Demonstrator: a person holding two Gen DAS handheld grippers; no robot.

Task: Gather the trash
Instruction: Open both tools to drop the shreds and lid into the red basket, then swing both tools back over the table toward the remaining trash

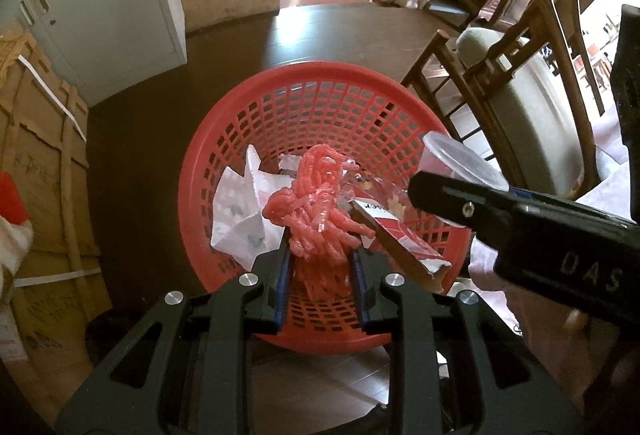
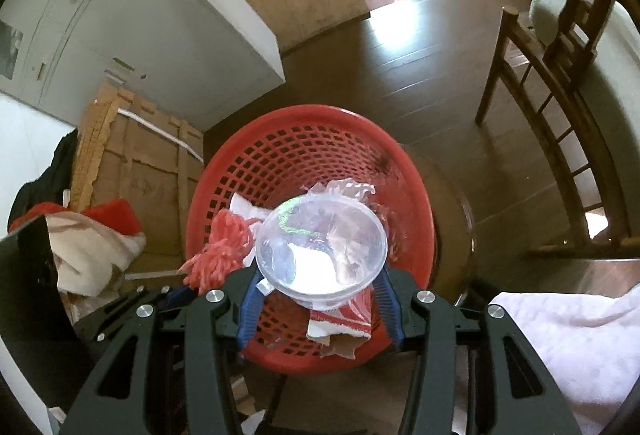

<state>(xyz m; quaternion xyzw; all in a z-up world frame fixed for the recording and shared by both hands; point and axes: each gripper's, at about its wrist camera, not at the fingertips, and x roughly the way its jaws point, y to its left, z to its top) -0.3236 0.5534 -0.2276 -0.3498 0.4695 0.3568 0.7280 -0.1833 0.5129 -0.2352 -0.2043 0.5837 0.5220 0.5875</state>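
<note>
A round red mesh basket (image 1: 320, 71) stands on the dark floor below both grippers. My left gripper (image 1: 322, 247) is shut on a bundle of red yarn (image 1: 320, 195), which hangs just over the basket's near side. In the right wrist view my right gripper (image 2: 320, 271) has its blue pads against the sides of a clear plastic cup (image 2: 320, 239), held above the basket (image 2: 304, 113). That cup (image 1: 460, 159) and one black right finger (image 1: 444, 191) also show at the right of the left wrist view. The yarn (image 2: 224, 247) appears left of the cup.
Inside the basket lie crumpled white paper (image 1: 240, 211), a red and white carton (image 1: 400, 235) and clear wrap. Cardboard boxes (image 1: 44, 155) and a grey cabinet (image 1: 100, 15) stand to the left, a wooden chair (image 1: 520, 75) to the right. A pale cloth (image 2: 568, 347) lies at lower right.
</note>
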